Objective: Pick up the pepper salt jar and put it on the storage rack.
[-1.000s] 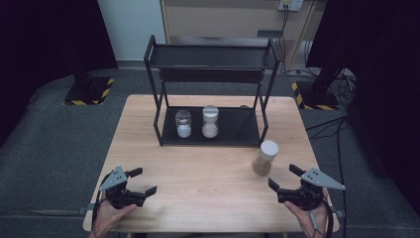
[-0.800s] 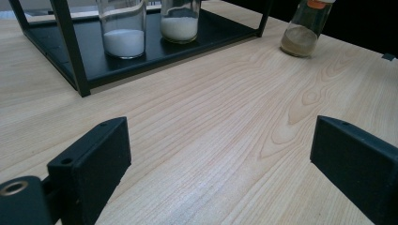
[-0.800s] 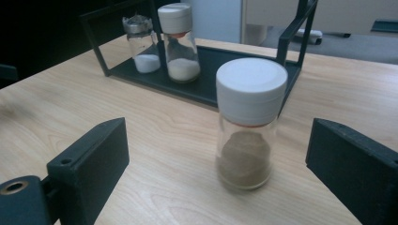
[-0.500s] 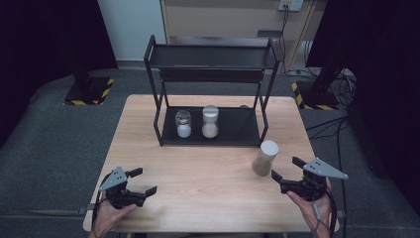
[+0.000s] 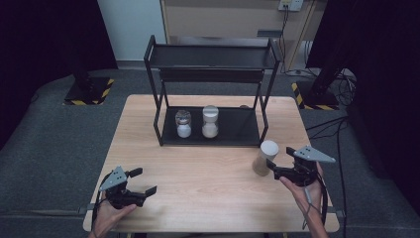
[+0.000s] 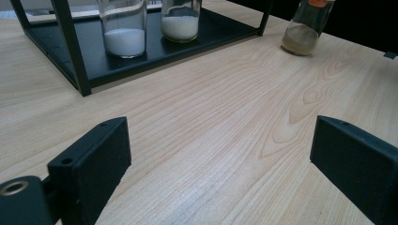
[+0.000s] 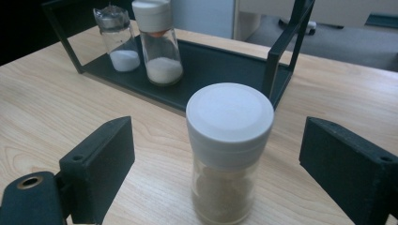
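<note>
A jar with a white lid and brown powder (image 5: 265,157) stands on the wooden table (image 5: 208,183), just right of the black rack's front corner. My right gripper (image 5: 278,158) is close against the jar's right side. In the right gripper view the jar (image 7: 228,150) stands between the jaws, which have just been closing; a gap remains on both sides, so the gripper is open. My left gripper (image 5: 144,180) rests open near the front left of the table, with only bare wood between its jaws (image 6: 220,159). Far off in the left gripper view is the brown-powder jar (image 6: 305,28).
A black two-tier rack (image 5: 237,126) stands at the back middle of the table. On its bottom shelf stand a short jar (image 5: 183,124) and a taller jar (image 5: 210,121), both with white powder. The rack's front post (image 7: 277,61) rises just behind the brown-powder jar.
The right gripper has moved forward and left across the table toward the brown-powder jar and risen a little, and its jaws stand narrower. The left gripper has kept still.
</note>
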### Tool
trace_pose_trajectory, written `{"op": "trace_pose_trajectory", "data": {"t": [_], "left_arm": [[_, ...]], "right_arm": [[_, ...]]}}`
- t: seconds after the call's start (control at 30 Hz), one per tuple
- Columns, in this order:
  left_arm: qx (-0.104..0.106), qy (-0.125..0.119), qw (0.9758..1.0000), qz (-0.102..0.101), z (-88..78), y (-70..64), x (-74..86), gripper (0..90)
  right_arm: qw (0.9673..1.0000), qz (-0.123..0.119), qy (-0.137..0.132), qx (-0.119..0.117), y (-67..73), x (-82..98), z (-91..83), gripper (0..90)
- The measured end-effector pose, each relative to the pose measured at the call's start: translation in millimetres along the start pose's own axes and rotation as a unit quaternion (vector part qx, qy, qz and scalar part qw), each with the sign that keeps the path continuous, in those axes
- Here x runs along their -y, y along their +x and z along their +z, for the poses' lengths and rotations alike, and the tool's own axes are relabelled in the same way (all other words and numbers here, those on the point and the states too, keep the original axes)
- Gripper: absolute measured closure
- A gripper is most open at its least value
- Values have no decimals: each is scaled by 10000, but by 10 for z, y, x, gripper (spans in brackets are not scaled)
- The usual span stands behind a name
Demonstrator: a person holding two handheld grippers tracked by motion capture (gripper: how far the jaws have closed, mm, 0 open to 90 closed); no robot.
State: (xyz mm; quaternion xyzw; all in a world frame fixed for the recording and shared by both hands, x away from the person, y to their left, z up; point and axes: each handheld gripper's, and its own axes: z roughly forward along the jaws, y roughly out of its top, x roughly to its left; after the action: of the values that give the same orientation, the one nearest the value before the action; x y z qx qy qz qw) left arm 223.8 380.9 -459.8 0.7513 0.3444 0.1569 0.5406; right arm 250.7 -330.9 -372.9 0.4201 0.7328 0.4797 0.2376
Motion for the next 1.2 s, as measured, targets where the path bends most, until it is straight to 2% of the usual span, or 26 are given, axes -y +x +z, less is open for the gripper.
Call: {"op": "trace_pose_trajectory", "data": {"t": [0.13,0.33,0.43,0.57,0.7,0.73,0.87,1.2], "left_arm": [[5,3,10000,9,-1,-2,-2,44],[3,4,10000,8,-3,-2,-2,44],[3,9,10000,11,-2,-3,-3,44],[-1,9,10000,8,-1,-2,-3,44],[-6,12,10000,13,-3,-4,-4,44],[-7,7,10000,8,-4,-4,-3,44],[-4,9,10000,11,-4,-4,-4,44],[-3,10,10000,9,-2,-2,-3,44]], "right_arm": [[9999,99,34,-8,-23,-21,125,114],[9998,77,149,81,-32,-57,298,134],[9997,182,179,29,-74,-41,376,150],[9995,184,237,33,-79,-32,459,183],[9996,178,198,8,-89,-7,506,293],[9997,112,198,87,-57,-6,510,321],[9996,-25,213,165,-18,-11,509,332],[9993,-133,295,166,9,-64,507,335]]}}
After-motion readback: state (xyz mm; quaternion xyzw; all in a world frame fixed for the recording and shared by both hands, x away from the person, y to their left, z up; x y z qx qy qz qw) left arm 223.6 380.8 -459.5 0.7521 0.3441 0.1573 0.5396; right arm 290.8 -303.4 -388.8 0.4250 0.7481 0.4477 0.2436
